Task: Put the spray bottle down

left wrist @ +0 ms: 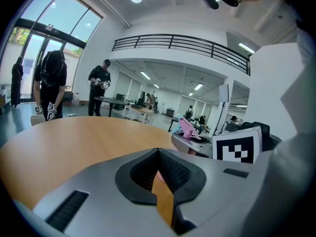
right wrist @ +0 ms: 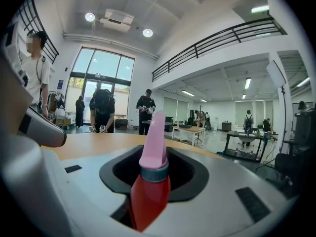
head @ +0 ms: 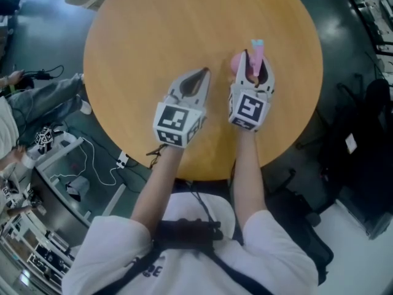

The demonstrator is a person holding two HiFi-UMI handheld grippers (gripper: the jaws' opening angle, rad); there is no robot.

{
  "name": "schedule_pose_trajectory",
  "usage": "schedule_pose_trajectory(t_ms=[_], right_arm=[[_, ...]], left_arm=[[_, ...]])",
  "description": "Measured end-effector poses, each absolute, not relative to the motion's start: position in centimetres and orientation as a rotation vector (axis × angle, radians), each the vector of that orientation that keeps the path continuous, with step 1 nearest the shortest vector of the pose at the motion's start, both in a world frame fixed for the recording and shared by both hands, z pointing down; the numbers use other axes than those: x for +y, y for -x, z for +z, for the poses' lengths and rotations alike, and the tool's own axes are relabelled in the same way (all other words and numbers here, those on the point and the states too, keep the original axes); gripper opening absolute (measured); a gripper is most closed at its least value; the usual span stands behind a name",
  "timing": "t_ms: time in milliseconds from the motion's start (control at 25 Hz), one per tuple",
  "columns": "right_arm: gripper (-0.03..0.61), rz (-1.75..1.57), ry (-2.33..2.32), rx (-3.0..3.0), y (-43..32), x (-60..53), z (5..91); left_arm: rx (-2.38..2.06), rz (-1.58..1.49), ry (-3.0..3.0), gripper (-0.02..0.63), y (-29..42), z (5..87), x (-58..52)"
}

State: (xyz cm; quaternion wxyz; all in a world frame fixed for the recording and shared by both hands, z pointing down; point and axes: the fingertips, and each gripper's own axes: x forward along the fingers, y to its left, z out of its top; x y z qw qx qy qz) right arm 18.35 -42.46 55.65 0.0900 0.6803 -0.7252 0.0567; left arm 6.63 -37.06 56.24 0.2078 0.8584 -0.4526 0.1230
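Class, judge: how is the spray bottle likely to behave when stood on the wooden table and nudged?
The spray bottle looks tall and slim with a pink head on top, so it may tip easily. Its red body seems smooth, possibly slippery in the right claw.

no words, brands or numbers can be read. the only signs are black-and-white square markers. one marker [head: 174, 119] sits on the cube of the left gripper [head: 202, 75], another marker [head: 249, 109] on the cube of the right gripper [head: 256, 63], both above the table [head: 141, 48] towards its near edge. the left gripper view shows the right gripper's marker [left wrist: 239, 147] too. dark print [head: 157, 269] on the person's white shirt [head: 190, 211] is too blurred to read.
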Motion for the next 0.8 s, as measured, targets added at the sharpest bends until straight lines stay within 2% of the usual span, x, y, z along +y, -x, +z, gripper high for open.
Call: schedule_pose_trajectory(t_ms=[160,240,360,720,800], right_arm=[[0.175,0.176,-2.009,-2.135,-18.3,-42.5,55.9],[0.229,0.192,-1.990,-2.148,-18.2,-42.4,55.8],[0.262,0.200,-2.007,-2.137,-18.8,-41.7,55.5],[0.259,0.231,-2.050,-2.129,-19.1,-36.2,53.4],[0.215,0.232,-2.066,-2.126,-18.5,-34.4,52.6]], left_arm=[[-1.262,0.328,-2.395,0.009,-6.5,55.6,-36.7],[-1.258,0.325,-2.407,0.009,-6.5,55.3,-36.6],[-1.258,0.310,-2.428,0.009,-6.4,54.6,-36.2],[-1.251,0.255,-2.508,0.009,-5.9,51.9,-33.0],[-1.255,0.241,-2.525,0.009,-5.3,51.3,-32.1]])
